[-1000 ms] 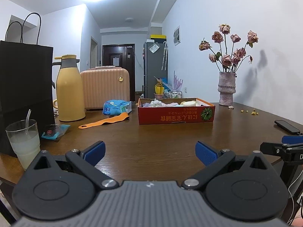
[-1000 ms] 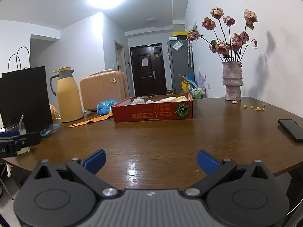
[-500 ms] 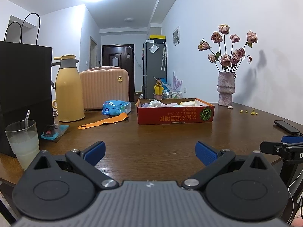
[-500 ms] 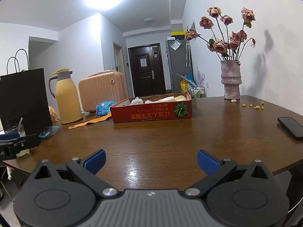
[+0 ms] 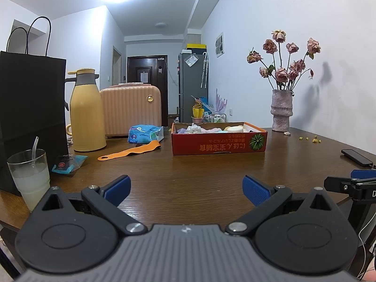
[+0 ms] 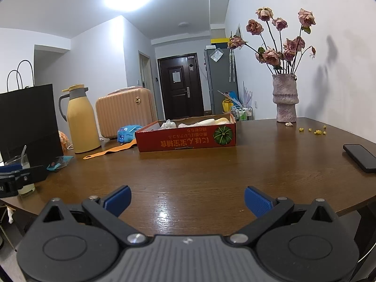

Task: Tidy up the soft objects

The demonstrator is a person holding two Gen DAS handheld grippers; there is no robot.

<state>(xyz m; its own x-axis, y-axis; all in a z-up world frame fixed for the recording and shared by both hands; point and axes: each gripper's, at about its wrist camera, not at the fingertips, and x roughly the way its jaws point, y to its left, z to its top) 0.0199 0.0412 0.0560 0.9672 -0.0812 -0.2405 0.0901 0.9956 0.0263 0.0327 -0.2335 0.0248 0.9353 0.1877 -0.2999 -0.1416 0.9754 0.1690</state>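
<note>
Little changes over the last second: both the left gripper (image 5: 185,185) and right gripper (image 6: 186,197) hang released and empty at the table's (image 5: 211,171) near edge, soft items piled in the red box (image 5: 218,144)

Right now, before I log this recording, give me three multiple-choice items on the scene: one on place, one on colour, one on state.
1. Where does the black smartphone lie on the brown wooden table?
A. near its right edge
B. inside the box
C. under the vase

2. What colour is the shallow cardboard box holding soft items?
A. green
B. red
C. white

3. How do the left gripper and right gripper stand?
A. both shut
B. one holds cloth
C. both open, empty

Answers: 1 A, the phone rests flat by the right rim. 2 B, its printed front wall is red. 3 C, the blue pads are wide apart with nothing between.
</note>
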